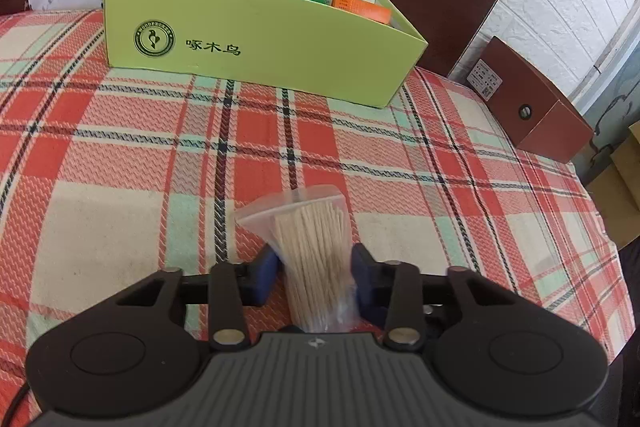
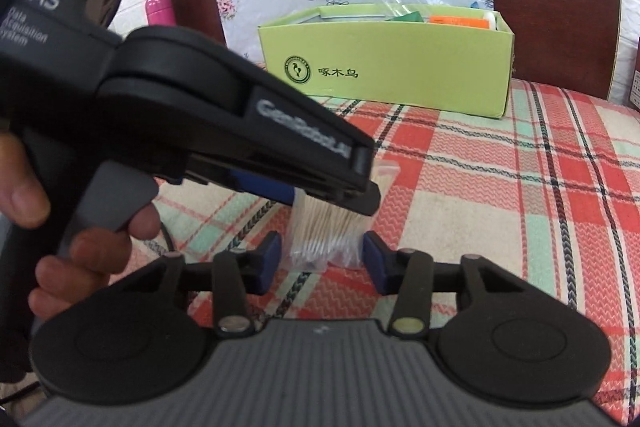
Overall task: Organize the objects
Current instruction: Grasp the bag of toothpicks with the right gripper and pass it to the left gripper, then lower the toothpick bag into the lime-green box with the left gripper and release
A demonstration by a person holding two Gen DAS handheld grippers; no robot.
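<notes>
**Left gripper holding swab bag above the cloth**

I am seeing the left gripper (image 1: 316,267) pinching a clear bag of cotton swabs (image 1: 310,247), its blue pads pressing both sides of the bundle. The bag is hanging over the plaid tablecloth (image 1: 120,155), near me and well apart from the green box (image 1: 256,43) at the far edge. The right gripper (image 2: 322,257) is standing spread, its pads (image 2: 374,259) flanking the bag's lower end (image 2: 320,243); I cannot tell whether they are touching it. Small packets are sitting inside the box.
</notes>
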